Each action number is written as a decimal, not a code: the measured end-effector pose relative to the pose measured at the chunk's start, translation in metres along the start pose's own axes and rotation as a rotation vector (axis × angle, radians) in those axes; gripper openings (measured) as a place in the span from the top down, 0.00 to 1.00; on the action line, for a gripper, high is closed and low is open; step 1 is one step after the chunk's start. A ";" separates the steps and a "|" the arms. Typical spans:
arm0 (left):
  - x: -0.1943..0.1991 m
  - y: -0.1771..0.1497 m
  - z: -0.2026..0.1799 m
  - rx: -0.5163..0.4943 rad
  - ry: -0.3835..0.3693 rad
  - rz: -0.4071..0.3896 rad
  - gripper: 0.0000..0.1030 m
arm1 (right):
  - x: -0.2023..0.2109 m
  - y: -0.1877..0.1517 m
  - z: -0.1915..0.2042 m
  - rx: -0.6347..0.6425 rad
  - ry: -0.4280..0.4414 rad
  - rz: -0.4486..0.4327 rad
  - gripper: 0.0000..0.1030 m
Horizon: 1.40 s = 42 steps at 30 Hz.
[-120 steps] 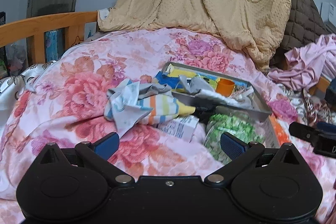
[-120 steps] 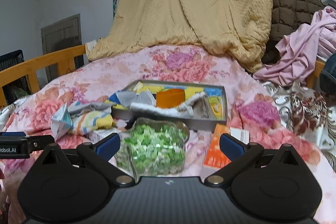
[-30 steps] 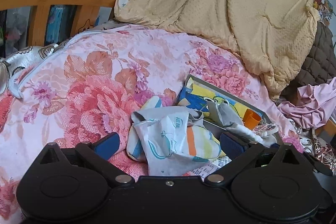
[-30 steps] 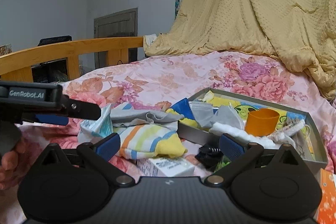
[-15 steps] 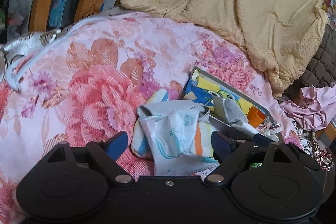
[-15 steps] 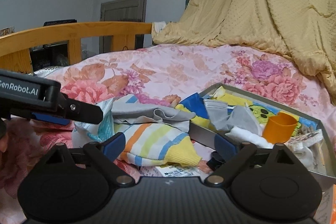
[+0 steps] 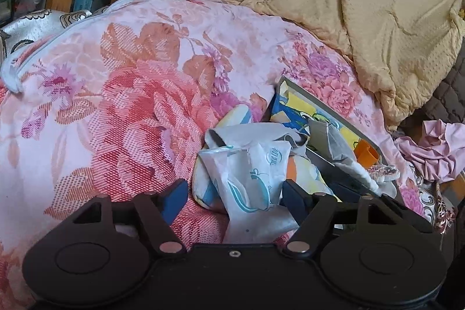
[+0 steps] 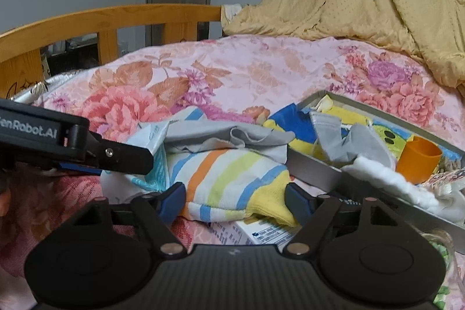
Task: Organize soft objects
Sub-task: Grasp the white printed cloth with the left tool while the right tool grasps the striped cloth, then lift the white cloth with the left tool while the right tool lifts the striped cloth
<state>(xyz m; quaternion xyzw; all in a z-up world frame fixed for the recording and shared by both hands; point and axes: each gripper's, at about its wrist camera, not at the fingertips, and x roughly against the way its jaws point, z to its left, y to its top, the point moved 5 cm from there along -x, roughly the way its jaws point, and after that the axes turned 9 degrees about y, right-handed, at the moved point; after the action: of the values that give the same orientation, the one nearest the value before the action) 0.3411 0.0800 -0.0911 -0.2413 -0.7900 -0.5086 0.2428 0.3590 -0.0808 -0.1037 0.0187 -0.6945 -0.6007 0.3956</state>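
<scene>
- The left gripper sits low over the floral quilt, its blue-padded jaws part open on either side of a white tissue pack with teal print. They straddle the pack but have not closed on it.
- That pack lies at the near-left end of a small heap of soft things just left of the grey tray. It looks light, crinkly and a little slick, so I'd judge it will crush and may slide unless pinched across its middle rather than by a loose corner.
- The right gripper is also part open, with the yellow toe end of a striped sock lying between its pads. Nothing is clamped yet.
- The sock is soft and limp and should drape when lifted. Taking it by the thicker bunched toe seems surer than by a single layer.
- A grey cloth lies over the far side of the sock and may drag along with it.
- A small printed carton sits right under the sock's near edge, so a deep pinch could catch it.
- In the tray sit an orange cup and more grey and white cloth pieces.
</scene>
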 end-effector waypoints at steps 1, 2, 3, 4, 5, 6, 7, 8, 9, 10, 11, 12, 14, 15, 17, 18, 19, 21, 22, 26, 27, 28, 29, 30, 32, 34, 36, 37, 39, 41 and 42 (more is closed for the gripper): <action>0.000 0.000 0.000 0.001 -0.003 0.002 0.30 | -0.001 -0.001 0.000 -0.002 -0.001 0.006 0.28; 0.000 -0.001 0.000 0.002 -0.006 0.002 0.30 | -0.002 -0.002 0.001 -0.003 -0.003 0.006 0.28; 0.000 -0.001 0.001 0.005 -0.012 -0.001 0.30 | -0.003 -0.002 0.001 0.000 -0.006 0.003 0.28; 0.000 -0.001 0.001 0.010 -0.016 -0.003 0.30 | -0.003 -0.003 0.002 0.002 -0.007 0.003 0.28; 0.000 -0.002 0.002 0.014 -0.020 -0.004 0.32 | -0.002 -0.003 0.002 0.001 -0.007 0.004 0.28; 0.000 -0.002 0.002 0.017 -0.024 -0.002 0.33 | -0.002 -0.003 0.002 -0.002 -0.005 0.003 0.28; 0.000 -0.002 0.001 0.018 -0.029 -0.001 0.37 | -0.002 -0.003 0.002 -0.003 -0.005 0.002 0.29; 0.001 -0.002 0.000 0.013 -0.032 -0.003 0.39 | -0.002 -0.004 0.002 0.000 -0.008 0.001 0.31; 0.002 -0.002 -0.003 0.001 -0.029 -0.009 0.40 | -0.002 -0.004 0.002 0.004 -0.011 -0.001 0.34; 0.003 -0.003 -0.005 -0.011 -0.026 -0.015 0.42 | -0.001 -0.004 0.003 0.010 -0.015 -0.004 0.36; 0.004 -0.003 -0.007 -0.023 -0.022 -0.022 0.44 | -0.001 -0.004 0.003 0.015 -0.017 -0.007 0.38; 0.005 -0.004 -0.009 -0.033 -0.017 -0.027 0.45 | -0.001 -0.004 0.005 0.025 -0.021 -0.010 0.41; 0.006 -0.006 -0.013 -0.055 -0.010 -0.032 0.49 | -0.001 -0.004 0.008 0.050 -0.028 -0.014 0.45; 0.006 -0.007 -0.015 -0.065 -0.006 -0.035 0.49 | -0.001 -0.005 0.011 0.065 -0.033 -0.014 0.48; 0.007 -0.008 -0.016 -0.073 0.000 -0.037 0.52 | -0.001 -0.006 0.016 0.095 -0.038 -0.012 0.54; 0.008 -0.008 -0.017 -0.071 -0.001 -0.036 0.53 | -0.001 -0.006 0.019 0.113 -0.040 -0.009 0.58; 0.008 -0.008 -0.018 -0.065 0.000 -0.034 0.55 | -0.001 -0.007 0.021 0.129 -0.043 -0.008 0.60; 0.010 -0.009 -0.019 -0.053 0.002 -0.034 0.57 | 0.000 -0.008 0.025 0.154 -0.051 -0.010 0.67; 0.011 -0.010 -0.018 -0.051 0.004 -0.036 0.58 | 0.000 -0.008 0.026 0.160 -0.052 -0.015 0.69; 0.017 -0.013 -0.020 -0.051 0.013 -0.047 0.63 | 0.003 -0.009 0.030 0.183 -0.055 -0.012 0.79; 0.018 -0.014 -0.021 -0.049 0.017 -0.047 0.64 | 0.004 -0.010 0.034 0.209 -0.065 -0.006 0.80; 0.020 -0.014 -0.021 -0.046 0.020 -0.046 0.66 | 0.006 -0.011 0.037 0.234 -0.074 -0.002 0.81; 0.021 -0.015 -0.022 -0.042 0.024 -0.044 0.67 | 0.007 -0.012 0.040 0.257 -0.081 0.000 0.81; 0.023 -0.016 -0.023 -0.037 0.027 -0.040 0.67 | 0.009 -0.013 0.043 0.273 -0.089 0.002 0.82; 0.026 -0.018 -0.025 -0.033 0.032 -0.036 0.68 | 0.013 -0.015 0.047 0.287 -0.093 0.009 0.82; 0.030 -0.021 -0.028 -0.039 0.037 -0.034 0.69 | 0.017 -0.017 0.050 0.292 -0.099 0.013 0.83; 0.035 -0.024 -0.031 -0.041 0.039 -0.031 0.69 | 0.022 -0.017 0.051 0.294 -0.106 0.014 0.83; 0.037 -0.026 -0.032 -0.038 0.037 -0.029 0.69 | 0.026 -0.018 0.051 0.294 -0.110 0.015 0.83; 0.043 -0.028 -0.034 -0.017 0.029 -0.019 0.69 | 0.035 -0.021 0.051 0.315 -0.133 0.021 0.83; 0.050 -0.033 -0.037 0.007 0.014 -0.012 0.69 | 0.044 -0.025 0.052 0.343 -0.154 0.023 0.83; 0.056 -0.037 -0.038 0.016 0.005 -0.013 0.69 | 0.048 -0.026 0.052 0.351 -0.163 0.023 0.83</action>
<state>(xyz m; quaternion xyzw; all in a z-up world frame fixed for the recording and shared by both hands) 0.2807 0.0393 -0.0673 -0.2330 -0.7950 -0.5045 0.2433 0.2841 -0.0693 -0.0983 0.0308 -0.8187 -0.4652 0.3353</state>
